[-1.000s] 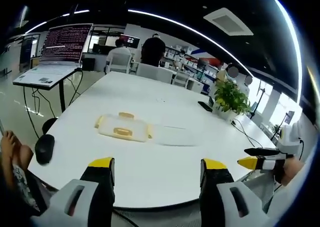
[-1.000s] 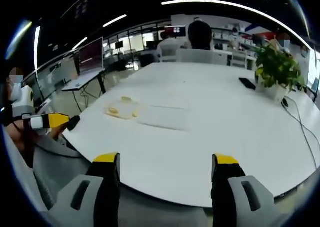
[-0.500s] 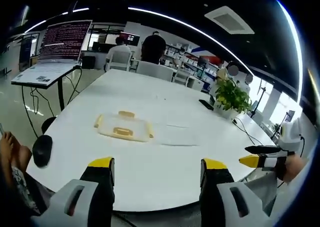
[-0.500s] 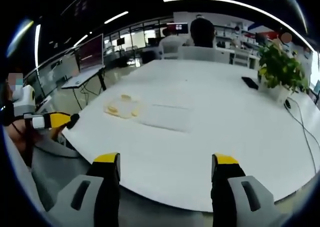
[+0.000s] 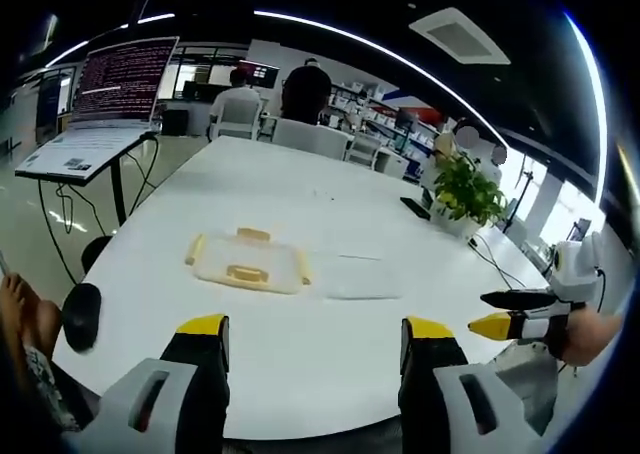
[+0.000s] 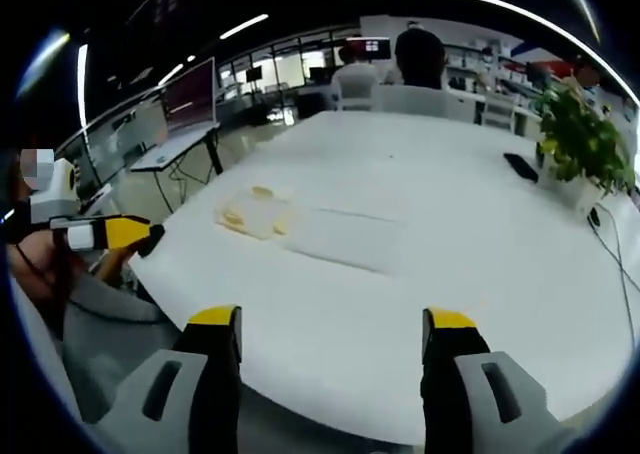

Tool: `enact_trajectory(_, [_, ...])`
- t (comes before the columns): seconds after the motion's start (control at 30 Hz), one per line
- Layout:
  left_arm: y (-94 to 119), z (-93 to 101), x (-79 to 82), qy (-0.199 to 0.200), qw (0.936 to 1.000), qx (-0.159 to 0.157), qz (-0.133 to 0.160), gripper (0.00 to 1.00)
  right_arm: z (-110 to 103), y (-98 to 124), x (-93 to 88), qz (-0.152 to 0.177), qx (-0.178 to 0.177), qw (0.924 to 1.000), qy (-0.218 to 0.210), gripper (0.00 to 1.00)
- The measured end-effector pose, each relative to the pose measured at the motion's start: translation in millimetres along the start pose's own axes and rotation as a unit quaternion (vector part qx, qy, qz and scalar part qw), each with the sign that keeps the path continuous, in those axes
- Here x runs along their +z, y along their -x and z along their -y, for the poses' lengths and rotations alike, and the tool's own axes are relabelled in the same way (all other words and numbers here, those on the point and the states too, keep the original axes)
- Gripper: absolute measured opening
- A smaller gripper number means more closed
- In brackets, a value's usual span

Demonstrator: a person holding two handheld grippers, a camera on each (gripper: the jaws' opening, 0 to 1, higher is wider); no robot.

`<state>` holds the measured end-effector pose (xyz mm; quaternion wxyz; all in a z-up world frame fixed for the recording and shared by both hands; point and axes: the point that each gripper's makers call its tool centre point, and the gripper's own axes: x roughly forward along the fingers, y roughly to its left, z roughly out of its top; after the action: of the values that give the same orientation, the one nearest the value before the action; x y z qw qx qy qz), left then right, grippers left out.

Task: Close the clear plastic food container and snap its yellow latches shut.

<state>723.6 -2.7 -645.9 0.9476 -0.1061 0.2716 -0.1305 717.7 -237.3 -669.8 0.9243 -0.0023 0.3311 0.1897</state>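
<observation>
- The clear container (image 5: 247,265) lies open on the white table (image 5: 300,354), well ahead of both grippers, with its flat lid (image 5: 360,274) spread out beside it; in the right gripper view the container (image 6: 255,212) sits left of centre with the lid (image 6: 340,236) to its right.
- Yellow latches (image 5: 245,272) show along the container's edges, unsnapped.
- The left gripper (image 5: 315,339) hangs over the near table edge, jaws wide apart and holding nothing; the right gripper (image 6: 330,329) stands the same, jaws spread and empty.
- The right gripper (image 5: 515,314) also enters the left gripper view from the right; the left gripper (image 6: 100,232) enters the right gripper view from the left.
- Nothing lies between the grippers and the container.
- Around: a potted plant (image 5: 465,194) and a dark phone (image 5: 413,209) at the far side, a black mouse (image 5: 80,316) near the left edge, a laptop (image 5: 100,104) on a stand beyond it, and two people (image 5: 305,92) at the back.
- Against the earlier pictures, both views sit slightly closer to the table; the container and lid lie as before, and the jaws remain spread.
- The clear lid is faint against the white table, and its outline is hard to trace.
</observation>
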Motion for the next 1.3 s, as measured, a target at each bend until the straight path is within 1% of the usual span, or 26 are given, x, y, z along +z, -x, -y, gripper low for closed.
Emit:
enact_trajectory(0.27, [-13,-14.1,5.4,-0.011,0.9999,0.003,-0.005,0.63,-3,-18,11.0,-0.005,0.013,0.9999,0.001,0.70])
enact_trajectory(0.63, [-30,-32.5,13.7,-0.017,0.9998,0.010,-0.007,0.63,-13,-46,32.0,-0.007,0.036,0.9991,0.019,0.69])
enact_trajectory(0.97, [-43,-50.7,21.8,-0.028,0.9994,0.016,-0.009,0.63,-20,-62,44.8,-0.008,0.057,0.9977,0.035,0.67])
enact_trajectory(1.1, [-49,-55.8,25.9,-0.040,0.9990,0.014,-0.015,0.62,-23,-70,51.5,-0.006,0.066,0.9969,0.042,0.65])
enact_trajectory(1.17, [-52,-58.6,27.7,-0.054,0.9982,0.014,-0.020,0.61,-24,-74,54.6,-0.005,0.069,0.9966,0.044,0.65])
enact_trajectory(1.3, [-58,-64.9,31.1,-0.063,0.9976,0.010,-0.027,0.61,-27,-82,61.4,-0.003,0.075,0.9959,0.050,0.65])
